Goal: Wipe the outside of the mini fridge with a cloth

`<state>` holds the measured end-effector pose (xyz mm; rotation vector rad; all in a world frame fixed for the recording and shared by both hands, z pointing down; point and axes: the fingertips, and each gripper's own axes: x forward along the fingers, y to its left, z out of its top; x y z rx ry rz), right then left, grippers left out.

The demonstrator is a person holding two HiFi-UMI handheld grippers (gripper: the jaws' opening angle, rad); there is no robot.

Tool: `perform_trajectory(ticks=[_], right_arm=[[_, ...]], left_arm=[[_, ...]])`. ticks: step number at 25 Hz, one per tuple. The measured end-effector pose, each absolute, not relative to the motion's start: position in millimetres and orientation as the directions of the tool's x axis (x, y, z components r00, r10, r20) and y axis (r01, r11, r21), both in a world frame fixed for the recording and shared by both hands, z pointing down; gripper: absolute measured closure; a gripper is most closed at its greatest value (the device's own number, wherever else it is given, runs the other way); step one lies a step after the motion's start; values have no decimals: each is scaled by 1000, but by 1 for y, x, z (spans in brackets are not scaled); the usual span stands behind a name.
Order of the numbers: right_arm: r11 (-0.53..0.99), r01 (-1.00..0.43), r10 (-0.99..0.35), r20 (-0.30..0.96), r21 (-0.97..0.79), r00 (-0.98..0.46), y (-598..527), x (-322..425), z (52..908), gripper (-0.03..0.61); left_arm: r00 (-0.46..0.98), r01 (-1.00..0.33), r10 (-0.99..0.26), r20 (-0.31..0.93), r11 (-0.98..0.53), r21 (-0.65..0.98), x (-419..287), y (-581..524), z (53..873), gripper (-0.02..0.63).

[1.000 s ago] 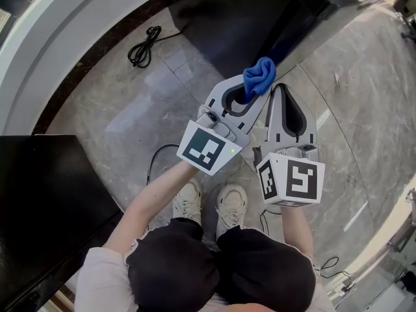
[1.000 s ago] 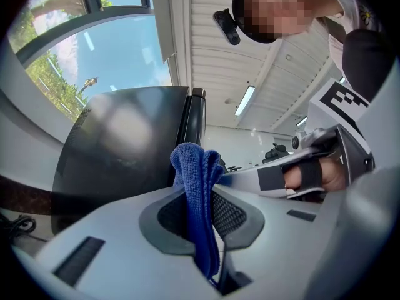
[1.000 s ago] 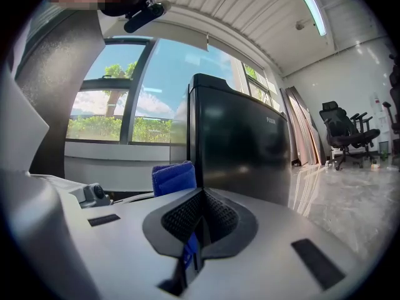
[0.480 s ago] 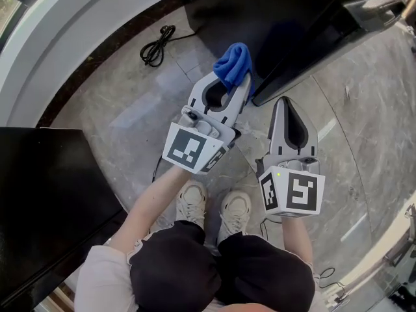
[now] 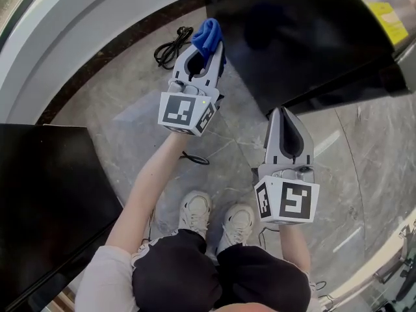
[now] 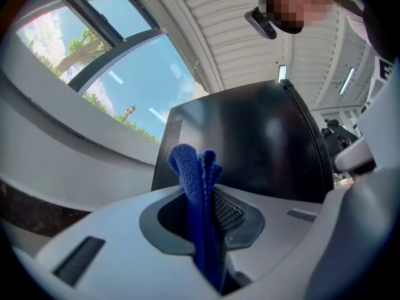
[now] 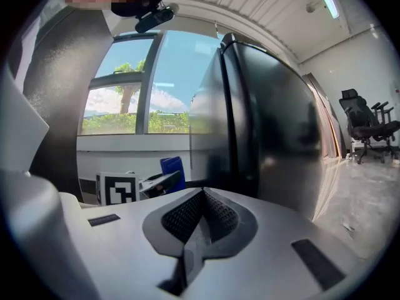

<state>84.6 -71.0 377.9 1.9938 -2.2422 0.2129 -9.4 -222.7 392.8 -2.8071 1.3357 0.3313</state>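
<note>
While your left gripper clamps the cloth just beside a corner of the fridge, your right gripper hangs shut and empty. The cloth looks off it, so wiping seems left to do.

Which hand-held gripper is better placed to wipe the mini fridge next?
Left. The left hand-held gripper is shut on the blue cloth, close to the mini fridge and its black side wall. The right hand-held gripper is shut, empty, and nearer the person.
</note>
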Motion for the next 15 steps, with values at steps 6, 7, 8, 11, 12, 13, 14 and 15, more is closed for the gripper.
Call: perform_trajectory(ticks=[6,7,8,11,12,13,14,15], right_arm=[[205,-979,-954,220,-21,-204,-103,52,392,568],[206,-978,-952,228,-24,-206,-107,51,395,568],[204,-978,-950,235,-30,-206,-112,50,400,568],[185,-981,-946,260,-56,-194,-123,52,416,568],[181,-982,-944,270,-60,-191,-125,54,420,568],[180,-982,-942,276,-61,-190,-127,55,424,568],[180,-982,-941,280,-62,-191,-130,54,426,568],[183,-981,-940,282,-63,-194,-132,53,428,568]], left_arm=[[570,-806,-808,-149,-585,92,-25,-283,432,556],[566,-810,-812,-140,-580,86,-27,-293,439,557],[567,-813,-814,-130,-578,74,-29,-303,445,556],[572,-815,-814,-99,-578,43,-29,-329,464,556],[567,-819,-819,-90,-572,48,-28,-338,470,557],[559,-824,-825,-85,-564,56,-27,-346,475,556],[549,-830,-832,-83,-554,62,-28,-355,479,557],[540,-836,-837,-82,-546,64,-29,-363,480,556]])
